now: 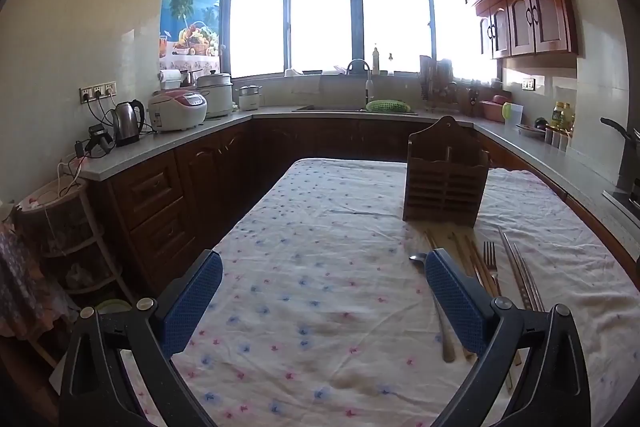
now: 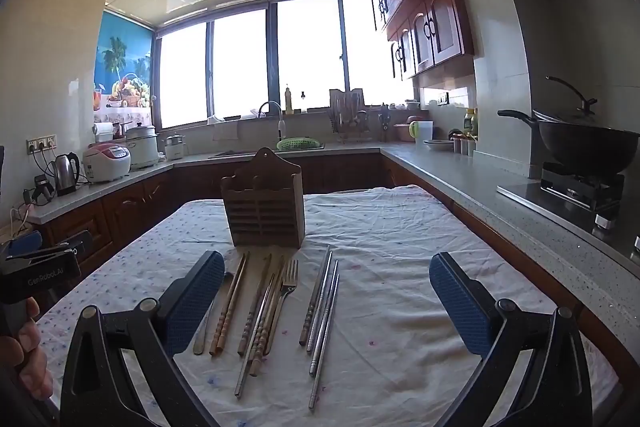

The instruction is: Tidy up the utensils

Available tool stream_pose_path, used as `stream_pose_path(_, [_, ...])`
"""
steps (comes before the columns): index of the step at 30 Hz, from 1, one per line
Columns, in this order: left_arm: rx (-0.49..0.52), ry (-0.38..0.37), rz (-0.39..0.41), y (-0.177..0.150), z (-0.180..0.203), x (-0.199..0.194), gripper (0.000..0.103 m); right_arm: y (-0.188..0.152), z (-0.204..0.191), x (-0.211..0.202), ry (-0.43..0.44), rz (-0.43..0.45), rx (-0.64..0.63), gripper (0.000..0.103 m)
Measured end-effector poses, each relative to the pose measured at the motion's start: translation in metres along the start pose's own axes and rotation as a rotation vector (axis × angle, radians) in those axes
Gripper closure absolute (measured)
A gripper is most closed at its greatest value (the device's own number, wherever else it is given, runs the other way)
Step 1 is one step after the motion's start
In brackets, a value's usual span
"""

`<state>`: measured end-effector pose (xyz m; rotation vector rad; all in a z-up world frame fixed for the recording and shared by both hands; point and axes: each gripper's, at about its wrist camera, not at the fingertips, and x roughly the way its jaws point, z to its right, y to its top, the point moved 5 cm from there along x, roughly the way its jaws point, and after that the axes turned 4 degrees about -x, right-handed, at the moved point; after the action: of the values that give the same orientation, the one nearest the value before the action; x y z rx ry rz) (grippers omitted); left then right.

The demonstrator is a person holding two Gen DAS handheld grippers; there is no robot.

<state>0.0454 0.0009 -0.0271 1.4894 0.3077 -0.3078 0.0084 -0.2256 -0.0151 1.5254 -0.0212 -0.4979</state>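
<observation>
In front of the wooden holder point(image 2: 264, 205), nothing's sorted yet.
Chopsticks point(image 2: 322, 311), fork point(image 2: 286, 291), spoon point(image 2: 208, 323) all lie loose; left gripper point(image 1: 324, 301) and right gripper point(image 2: 326, 301) both gape wide, empty.

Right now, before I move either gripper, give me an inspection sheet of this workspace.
Surface: floral tablecloth, wrinkled, faintly stained.
Job's things: wooden holder upright, apparently empty; spoon, fork, wooden chopsticks and metal chopsticks lying in front.
Clutter: nothing seen on the cloth.
Grippers: left gripper and right gripper open, empty.
Cables: plugged leads by the kettle.
Surroundings: counters, sink, wok on stove.
</observation>
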Motion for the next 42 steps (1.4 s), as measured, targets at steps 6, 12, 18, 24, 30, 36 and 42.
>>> stream_pose_path(6, [0.001,-0.001,-0.001,0.0016,-0.0004,-0.0008,0.001,0.0,-0.0004,0.0002,0.002,0.0,0.0,0.0])
stream_pose_path(12, [0.007,0.0,0.009,0.0023,0.0007,-0.0016,0.001,0.0006,-0.0002,0.0001,0.005,-0.001,0.001,0.0])
stream_pose_path(18, [0.007,-0.002,0.01,0.0016,0.0009,-0.0013,0.001,0.0004,-0.0009,0.001,0.009,-0.001,0.001,0.0])
stream_pose_path(24, [0.007,-0.003,0.01,0.0021,0.0006,-0.0017,0.001,0.0006,-0.0019,0.0012,0.01,0.001,0.001,0.0])
stream_pose_path(30, [0.006,-0.002,0.01,0.002,0.0005,-0.0019,0.001,0.0005,-0.0031,0.0018,0.011,0.001,0.001,0.0])
stream_pose_path(36, [0.006,-0.003,0.008,0.0034,0.0009,-0.0016,0.001,0.001,-0.0062,0.0027,0.015,0.001,0.001,0.0])
stream_pose_path(42, [0.005,-0.004,0.007,0.0038,0.0012,-0.0009,0.001,0.0009,-0.0069,0.0032,0.017,0.002,0.0,0.0])
